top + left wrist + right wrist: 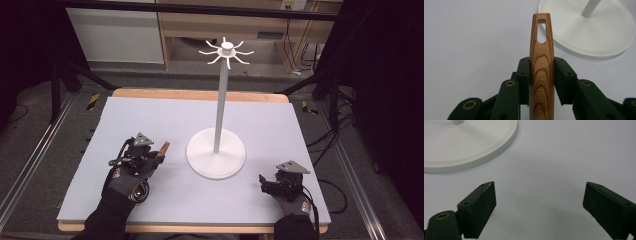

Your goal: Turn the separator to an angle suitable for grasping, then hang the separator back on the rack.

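High view: we log a white hook stand (216, 152) mid-table, the left gripper (150, 152) just beside its base, the right gripper (267, 184) apart. Left gripper view: jaws clamped on a wooden handle (541, 62); we'd keep its hanging slot clear for a hook. Right gripper view: right jaws spread, empty.

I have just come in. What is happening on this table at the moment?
A person works at a table with a hand-held gripper in each hand. The left hand-held gripper is shut on a wooden handle that has a hanging slot at its far end, pointing toward the white hook stand. The right hand-held gripper is open above bare table, near the stand's round base. The hooks on top of the stand carry nothing.
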A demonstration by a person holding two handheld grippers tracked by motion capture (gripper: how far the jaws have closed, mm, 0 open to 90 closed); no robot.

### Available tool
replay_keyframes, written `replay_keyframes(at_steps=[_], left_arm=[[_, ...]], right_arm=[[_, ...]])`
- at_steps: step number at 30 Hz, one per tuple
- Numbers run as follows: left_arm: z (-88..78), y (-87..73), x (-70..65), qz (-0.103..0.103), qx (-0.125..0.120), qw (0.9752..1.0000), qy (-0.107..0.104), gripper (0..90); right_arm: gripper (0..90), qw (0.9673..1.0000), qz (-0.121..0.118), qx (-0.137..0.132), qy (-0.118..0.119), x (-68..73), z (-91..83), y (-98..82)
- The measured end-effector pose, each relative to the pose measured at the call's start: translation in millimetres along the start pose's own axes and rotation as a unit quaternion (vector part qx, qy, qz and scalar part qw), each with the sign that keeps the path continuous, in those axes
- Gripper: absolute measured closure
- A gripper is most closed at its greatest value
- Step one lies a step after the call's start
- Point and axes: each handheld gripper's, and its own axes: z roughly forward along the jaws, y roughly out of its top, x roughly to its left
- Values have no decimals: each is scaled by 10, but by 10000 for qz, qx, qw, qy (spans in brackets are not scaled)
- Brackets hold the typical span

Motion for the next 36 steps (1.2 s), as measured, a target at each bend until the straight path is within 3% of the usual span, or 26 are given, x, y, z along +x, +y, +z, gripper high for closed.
replay_keyframes(at_steps=[7, 14, 19, 25, 26, 28, 36], left_arm=[[-122, 39, -9, -29, -263, 9996, -24, 674], [-302, 76, -29, -2, -710, 9975, -11, 674], [-426, 90, -56, 11, -1152, 9933, 35, 673], [-557, 114, -74, 46, -1488, 9888, 65, 673], [-597, 115, -73, 34, -1612, 9869, 78, 673], [-616, 122, -71, 46, -1621, 9867, 79, 673], [-791, 144, -86, 48, -1986, 9800, 75, 673]], right_arm=[[118, 10000, 14, 4, -10, -2, -1, 0], [118, 10000, 0, -11, -10, -12, -2, 1], [118, 10000, 5, -4, -29, -9, -3, 0], [118, 10000, -4, -12, -35, -12, -3, 2], [118, 10000, -8, -11, -29, -12, -4, 2], [118, 10000, -4, -11, -33, -11, -2, 2], [118, 10000, -7, 3, -44, -9, -5, 4]])
